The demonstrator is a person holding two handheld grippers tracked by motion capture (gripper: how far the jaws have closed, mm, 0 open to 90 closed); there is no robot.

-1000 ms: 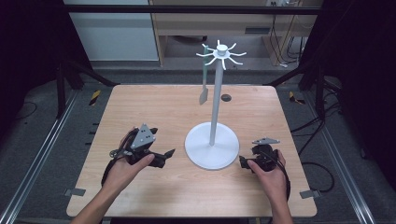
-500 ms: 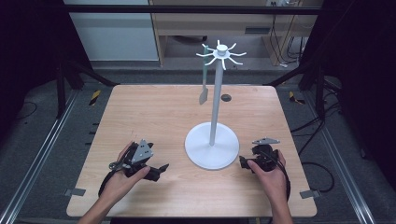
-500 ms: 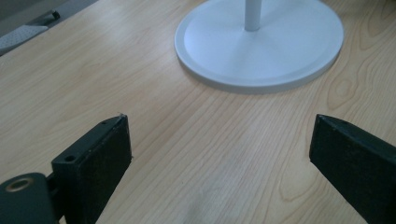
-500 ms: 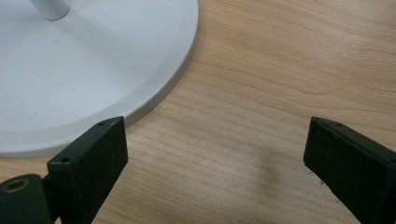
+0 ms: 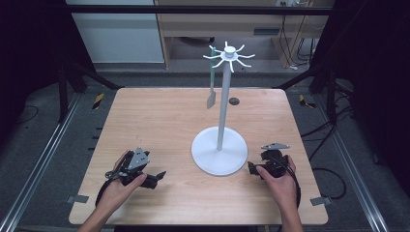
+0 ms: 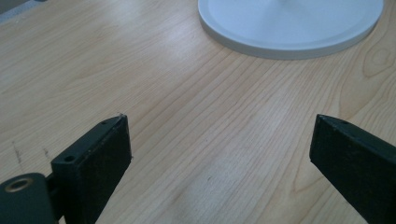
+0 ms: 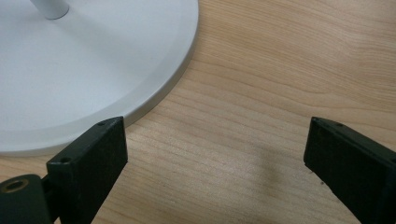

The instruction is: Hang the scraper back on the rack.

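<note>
Wooden table (image 5: 159,116) carries white stand (image 5: 220,152); no legible writing; left gripper (image 6: 219,140), right gripper (image 7: 215,140) fingers wide.

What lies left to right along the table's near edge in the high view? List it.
Left tool → stand base → right tool.

A lab: wooden table (image 5: 159,125) in a black metal frame (image 5: 203,9), cables (image 5: 290,46) behind.

No legible text or markings.
</note>
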